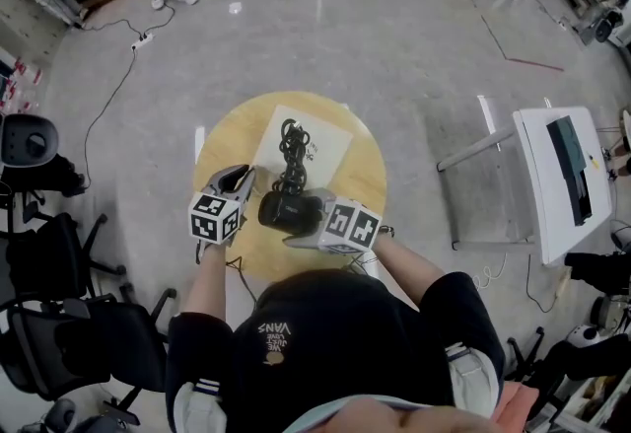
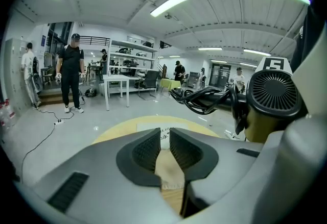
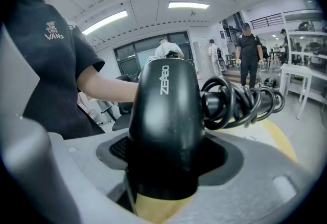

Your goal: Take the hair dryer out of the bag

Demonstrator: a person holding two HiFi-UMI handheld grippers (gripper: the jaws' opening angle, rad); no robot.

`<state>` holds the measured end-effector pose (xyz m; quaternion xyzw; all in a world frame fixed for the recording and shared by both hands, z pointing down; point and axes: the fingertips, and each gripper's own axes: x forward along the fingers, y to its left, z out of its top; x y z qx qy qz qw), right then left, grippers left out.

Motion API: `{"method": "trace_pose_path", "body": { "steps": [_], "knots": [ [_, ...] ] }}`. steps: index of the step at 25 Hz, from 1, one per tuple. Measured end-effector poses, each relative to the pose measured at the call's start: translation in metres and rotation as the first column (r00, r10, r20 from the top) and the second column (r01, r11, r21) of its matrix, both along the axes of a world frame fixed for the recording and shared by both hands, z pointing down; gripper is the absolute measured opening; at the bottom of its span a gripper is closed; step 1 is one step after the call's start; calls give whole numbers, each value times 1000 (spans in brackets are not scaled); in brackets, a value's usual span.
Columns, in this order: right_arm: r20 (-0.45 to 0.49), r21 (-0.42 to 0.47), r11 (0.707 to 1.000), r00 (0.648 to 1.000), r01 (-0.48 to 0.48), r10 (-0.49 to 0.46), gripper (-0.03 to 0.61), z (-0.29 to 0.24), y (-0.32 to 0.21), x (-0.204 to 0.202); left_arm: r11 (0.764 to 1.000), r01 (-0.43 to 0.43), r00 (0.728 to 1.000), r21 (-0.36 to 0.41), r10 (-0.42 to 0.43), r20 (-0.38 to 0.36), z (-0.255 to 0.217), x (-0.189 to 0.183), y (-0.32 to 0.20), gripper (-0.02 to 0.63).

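Note:
A black hair dryer [image 1: 286,209] hangs above the round wooden table [image 1: 222,160], its cord [image 1: 293,147] coiled round the handle and pointing away from me. My right gripper [image 1: 296,224] is shut on the dryer's barrel [image 3: 163,116], pads pressed on both sides. A flat white bag [image 1: 320,140] lies on the table beyond it. My left gripper [image 1: 240,180] hovers just left of the dryer, jaws a narrow gap apart with nothing between them; through the gap [image 2: 162,139] I see the table and bag. The dryer's rear grille [image 2: 273,95] shows at the right of the left gripper view.
Black office chairs [image 1: 59,273] crowd the left side. A white side table [image 1: 562,175] stands to the right. A cable and power strip [image 1: 138,41] trail over the floor at far left. People stand in the background [image 2: 71,72].

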<state>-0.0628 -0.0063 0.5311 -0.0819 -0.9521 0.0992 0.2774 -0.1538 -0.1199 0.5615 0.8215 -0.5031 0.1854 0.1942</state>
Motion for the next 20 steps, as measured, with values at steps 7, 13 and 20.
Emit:
{"method": "trace_pose_path", "body": {
  "steps": [7,13,20],
  "knots": [
    [66,-35,998,997,-45,47,356,-15,-5,-1,998,30,999,55,-28,-23,-18,0,11,58],
    [95,-43,997,993,-70,73,356,-17,-5,-3,994,48,998,95,-44,-43,-30,1,25,47],
    [134,-81,988,981,-128,138,356,-22,-11,-5,991,67,996,118,-59,-71,-40,-1,39,34]
  ]
}}
